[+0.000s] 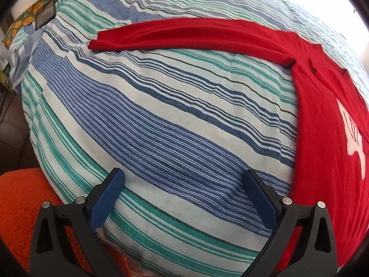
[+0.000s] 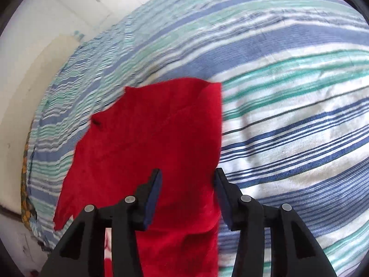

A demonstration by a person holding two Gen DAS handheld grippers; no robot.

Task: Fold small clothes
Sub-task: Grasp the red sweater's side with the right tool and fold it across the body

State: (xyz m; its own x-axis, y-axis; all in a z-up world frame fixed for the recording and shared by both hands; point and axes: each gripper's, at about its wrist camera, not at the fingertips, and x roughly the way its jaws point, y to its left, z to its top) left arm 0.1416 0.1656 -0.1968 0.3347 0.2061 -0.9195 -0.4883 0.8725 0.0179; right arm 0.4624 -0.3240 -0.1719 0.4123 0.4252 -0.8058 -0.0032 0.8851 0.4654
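Red shirt (image 1: 327,120) lies on the striped bed (image 1: 161,120), body flat out at three o'clock in the left view, one long sleeve (image 1: 184,37) stretched away toward eleven; white print showing at the far right edge; it looks thin, soft knit, light as anything, so I'd judge it will drape and slide on the cotton rather than hold a crease; best taken by an edge or corner, the cuff of that sleeve or the side hem, pinching a single layer.

Left gripper (image 1: 184,189) hangs wide open over bare stripes at six o'clock, holding nothing, the shirt just beside its right finger; right gripper (image 2: 186,194) is open too, jaws apart over the red cloth (image 2: 150,143), its right finger at the straight edge, nothing pinched that I can see.

The left view alone gives the sleeve, the orange rug (image 1: 23,207) at seven and a patterned pillow (image 1: 30,13) at ten; the right view alone shows a side of the shirt with a flap lying across it, a wall (image 2: 34,46) at ten; that picture is blurred.
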